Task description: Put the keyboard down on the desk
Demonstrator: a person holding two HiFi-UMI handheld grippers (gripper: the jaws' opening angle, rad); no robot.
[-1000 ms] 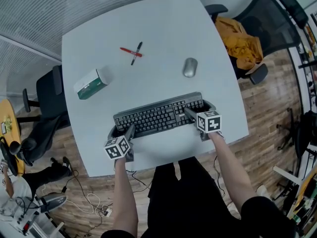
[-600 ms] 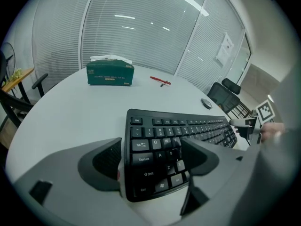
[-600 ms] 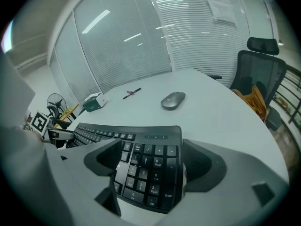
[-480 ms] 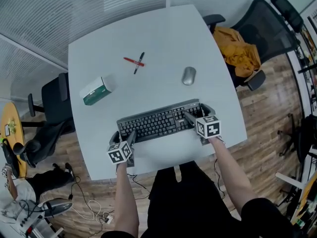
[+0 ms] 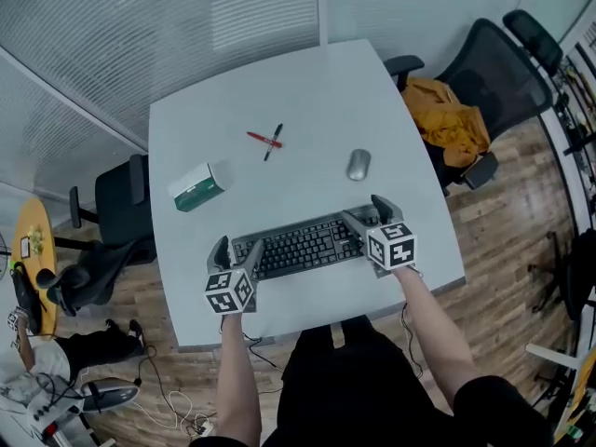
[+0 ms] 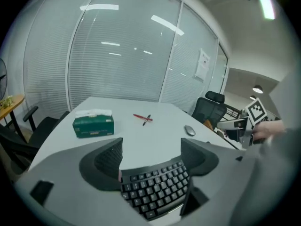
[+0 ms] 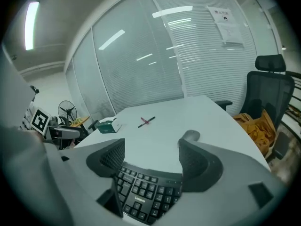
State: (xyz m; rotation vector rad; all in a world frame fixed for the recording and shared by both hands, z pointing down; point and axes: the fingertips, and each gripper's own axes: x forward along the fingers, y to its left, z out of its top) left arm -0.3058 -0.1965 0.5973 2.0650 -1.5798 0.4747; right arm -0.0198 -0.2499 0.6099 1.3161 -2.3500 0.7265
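Head view: the keyboard [image 5: 303,246] spans the 6 o'clock side of the desk [image 5: 279,91]. The left tool [image 5: 237,250] is at its 9 o'clock end and the right tool [image 5: 367,214] at its 3 o'clock end. One tool at each end probably serves to keep the long board level for setting down. The mouse [image 5: 358,164] sits at 1 o'clock from it, well apart, so it should not be in the way. Left gripper view: the jaws stand wide, the keyboard's end fills the gap, and both pads seem to press on its long edges. Right gripper view: the same wide hold on the other end. These jaws have just been closing, with the keyboard between them and the pads against its edges. Whether the keyboard rests on the desk or hangs just above it, I cannot tell.
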